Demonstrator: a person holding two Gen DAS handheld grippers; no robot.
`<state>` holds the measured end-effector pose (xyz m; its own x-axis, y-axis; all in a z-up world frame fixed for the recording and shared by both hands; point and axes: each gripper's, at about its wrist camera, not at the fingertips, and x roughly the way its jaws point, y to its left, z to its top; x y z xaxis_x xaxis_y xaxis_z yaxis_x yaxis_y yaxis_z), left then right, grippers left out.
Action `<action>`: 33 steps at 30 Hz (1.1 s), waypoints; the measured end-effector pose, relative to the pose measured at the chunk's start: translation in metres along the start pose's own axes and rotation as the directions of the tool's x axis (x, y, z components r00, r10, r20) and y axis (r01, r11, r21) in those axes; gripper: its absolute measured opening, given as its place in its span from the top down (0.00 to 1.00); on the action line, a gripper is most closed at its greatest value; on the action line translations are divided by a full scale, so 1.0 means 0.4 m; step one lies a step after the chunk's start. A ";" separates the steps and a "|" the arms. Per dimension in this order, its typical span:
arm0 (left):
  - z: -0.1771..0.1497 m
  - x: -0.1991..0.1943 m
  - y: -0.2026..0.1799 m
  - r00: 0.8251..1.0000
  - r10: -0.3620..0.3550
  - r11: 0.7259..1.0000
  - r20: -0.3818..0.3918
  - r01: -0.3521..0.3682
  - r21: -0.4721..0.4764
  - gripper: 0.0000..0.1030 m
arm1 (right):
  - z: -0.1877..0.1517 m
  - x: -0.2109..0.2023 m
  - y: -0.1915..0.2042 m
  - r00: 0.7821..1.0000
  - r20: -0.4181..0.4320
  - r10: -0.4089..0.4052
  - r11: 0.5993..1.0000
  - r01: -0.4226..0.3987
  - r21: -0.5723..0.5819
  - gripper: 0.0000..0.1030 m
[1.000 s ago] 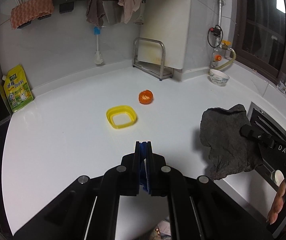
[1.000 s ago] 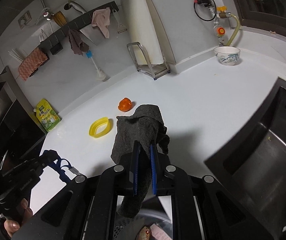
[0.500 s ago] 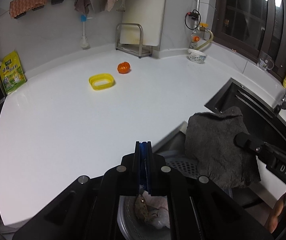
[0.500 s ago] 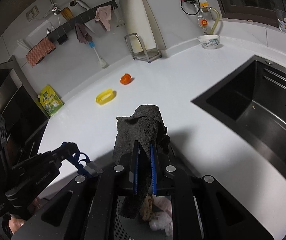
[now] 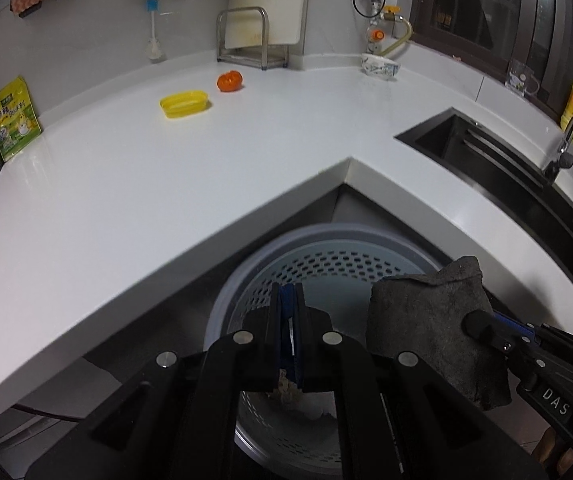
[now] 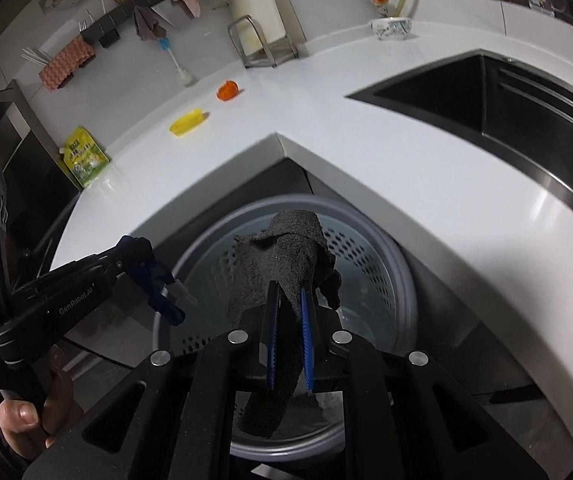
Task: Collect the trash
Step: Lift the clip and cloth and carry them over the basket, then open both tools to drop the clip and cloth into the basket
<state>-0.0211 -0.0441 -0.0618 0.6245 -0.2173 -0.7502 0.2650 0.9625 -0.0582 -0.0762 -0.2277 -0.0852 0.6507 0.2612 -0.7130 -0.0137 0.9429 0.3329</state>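
Right hand-held gripper (image 6: 288, 308) clamped on a dark grey rag (image 6: 286, 256), hanging over the perforated waste basket (image 5: 326, 264) tucked under the near corner of the white counter (image 5: 126, 184). Left hand-held gripper (image 5: 287, 300) pinched tight on a small blue scrap (image 6: 158, 280), also above the basket rim. Far off on the counter: a yellow lid (image 5: 184, 103), an orange fruit (image 5: 230, 80), a green pouch (image 5: 13, 118) at left, a bowl (image 5: 380, 67), with the black sink (image 5: 486, 160) at right

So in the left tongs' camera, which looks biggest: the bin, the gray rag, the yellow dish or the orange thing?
1. Perforated bin
2. Gray rag, though it hangs close to the camera
3. Yellow dish
4. Orange thing, farthest away, so maybe not truly smallest
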 end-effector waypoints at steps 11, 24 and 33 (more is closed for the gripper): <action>-0.053 0.091 -0.003 0.995 -0.003 1.000 -0.100 0.002 -0.004 0.94 | -0.036 0.080 -0.013 0.997 -0.069 -0.035 0.999 0.034 -0.011 0.90; -0.062 0.109 0.020 0.991 -0.005 1.000 -0.134 0.001 -0.028 0.70 | -0.022 0.093 -0.010 0.997 -0.064 -0.045 0.999 0.045 -0.008 0.63; -0.061 0.096 0.034 0.994 0.022 0.998 -0.103 -0.027 -0.054 0.36 | -0.028 0.081 -0.024 0.998 -0.056 -0.040 0.999 0.040 0.010 0.63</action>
<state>-0.0114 -0.0353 -0.1073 0.5511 -0.1787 -0.8151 0.2081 0.9754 -0.0730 -0.0634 -0.2259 -0.1184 0.6074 0.2345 -0.7590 0.0203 0.9505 0.3100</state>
